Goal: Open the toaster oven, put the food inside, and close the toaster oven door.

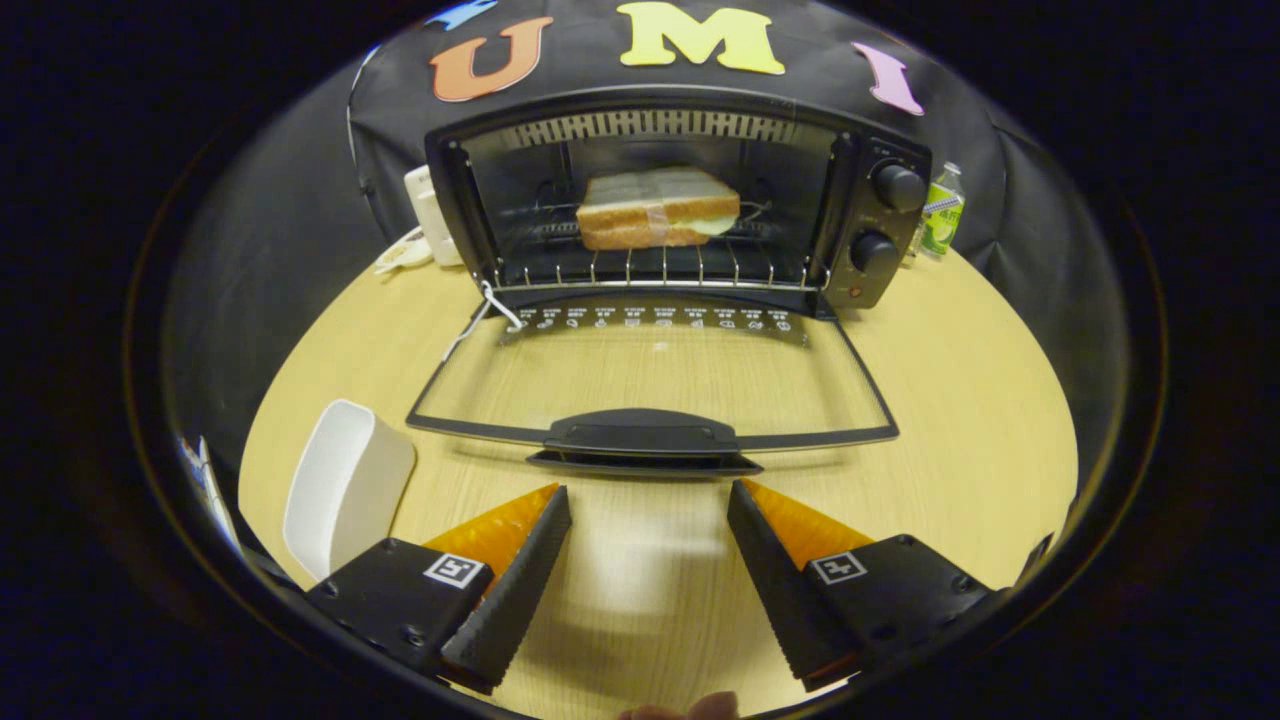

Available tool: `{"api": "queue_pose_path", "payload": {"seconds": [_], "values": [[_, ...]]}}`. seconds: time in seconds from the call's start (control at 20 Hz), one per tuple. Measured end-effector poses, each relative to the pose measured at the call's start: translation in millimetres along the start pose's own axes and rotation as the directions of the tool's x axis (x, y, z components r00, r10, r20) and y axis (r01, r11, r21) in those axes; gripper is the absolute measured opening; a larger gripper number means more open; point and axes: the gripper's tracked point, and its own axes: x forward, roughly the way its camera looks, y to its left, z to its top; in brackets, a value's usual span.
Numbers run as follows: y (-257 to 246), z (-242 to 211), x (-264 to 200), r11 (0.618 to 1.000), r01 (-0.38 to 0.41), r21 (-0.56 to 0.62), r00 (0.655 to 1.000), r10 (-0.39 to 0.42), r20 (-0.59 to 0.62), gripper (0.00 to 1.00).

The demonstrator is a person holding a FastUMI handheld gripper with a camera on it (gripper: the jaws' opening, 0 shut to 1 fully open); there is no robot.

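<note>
**Ana:** Two fingers spread wide at the near edge of the wooden table (pixel 950 330), and the gripper (pixel 648 500) has nothing between them, just bare tabletop.

**Ben:** Just ahead of them sits the door handle (pixel 640 436). The glass door (pixel 655 375) is folded right down, lying nearly flat over the table.

**Ana:** That handle's the place to take hold, I'd say. A stiff bar with a lip along its near side, wide enough for both fingers or a push from underneath. The door should swing on its far hinge; glass in a thin frame, so lift it steadily and don't let it slam.

**Ben:** Near left, a white tray (pixel 345 485), and I can't see into it from here.

**Ana:** Farther back, the toaster oven (pixel 880 270) stands open with the sandwich (pixel 655 208) already on the wire rack (pixel 650 268). Soft bread, light, easily squashed, but it looks well inside, clear of the door's path.

**Ben:** What's unclear?

**Ana:** The underside of the handle is hidden. The hinge is hard to make out. A white cord (pixel 470 325) trails by the door's far left corner, and whether it's snagged there I can't tell. Behind the oven, a white object on the left and a green bottle (pixel 943 212) on the right are partly blocked.
</note>
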Motion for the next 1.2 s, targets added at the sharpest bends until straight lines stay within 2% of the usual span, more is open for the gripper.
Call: {"api": "queue_pose_path", "payload": {"seconds": [0.15, 0.3, 0.4, 0.7, 0.85, 1.05, 1.2], "values": [[0, 2, 4, 0.999, 0.043, 0.015, 0.999, -0.043, -0.002, 1.00], [2, 2, 2, 0.996, 0.052, 0.066, 0.999, -0.051, -0.019, 1.00], [2, 6, -1, 0.997, 0.056, 0.056, 0.998, -0.055, -0.024, 1.00], [4, 32, -43, 0.997, 0.056, 0.044, 0.997, -0.058, 0.043, 1.00], [9, 68, -82, 0.998, 0.042, 0.040, 0.988, -0.047, 0.144, 1.00], [13, 143, -108, 0.999, 0.039, 0.015, 0.961, -0.042, 0.273, 1.00], [23, 218, -164, 1.000, -0.006, 0.021, 0.915, -0.003, 0.403, 1.00]]}}
